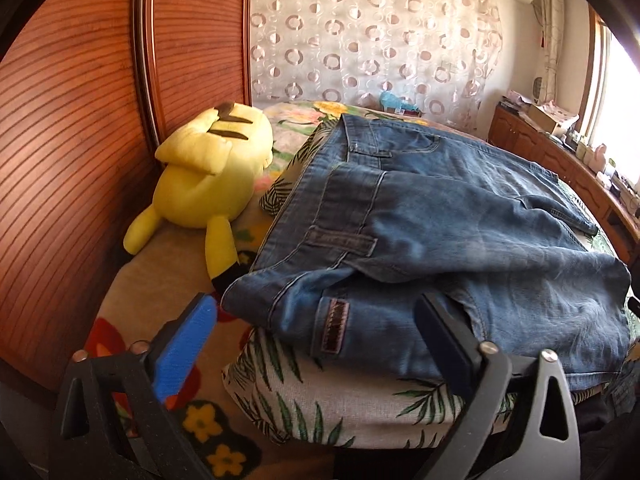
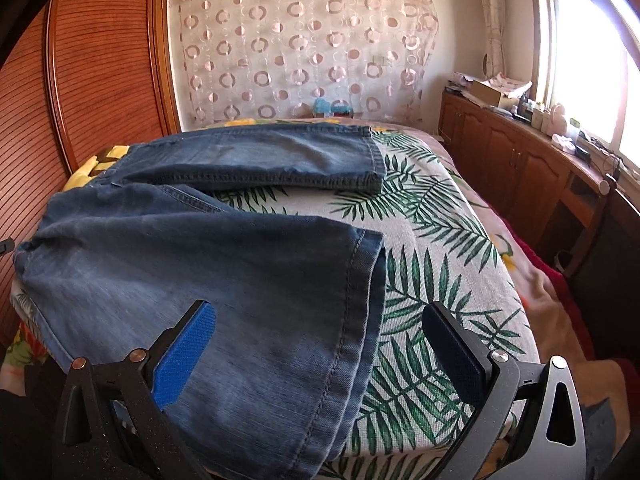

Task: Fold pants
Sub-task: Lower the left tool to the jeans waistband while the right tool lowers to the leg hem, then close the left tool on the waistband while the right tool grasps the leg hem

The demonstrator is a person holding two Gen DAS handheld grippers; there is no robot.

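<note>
Blue jeans (image 1: 440, 220) lie on a leaf-print cloth (image 1: 320, 392) over the bed. In the left wrist view the waistband end faces me, with a brown leather patch (image 1: 334, 324) near the edge. My left gripper (image 1: 316, 304) is open, its jaws wide on either side of that waistband corner, and its pads do not press on it. In the right wrist view the jeans (image 2: 200, 260) show two legs, the far leg (image 2: 260, 160) spread apart from the near one. My right gripper (image 2: 319, 307) is open, astride the near leg's hem (image 2: 360, 320).
A yellow plush toy (image 1: 212, 168) lies left of the waistband against the wooden wardrobe (image 1: 80, 120). A floral blanket (image 1: 200, 420) covers the bed below. Low wooden cabinets (image 2: 520, 160) with clutter run along the window side. A patterned curtain (image 2: 300, 48) hangs behind.
</note>
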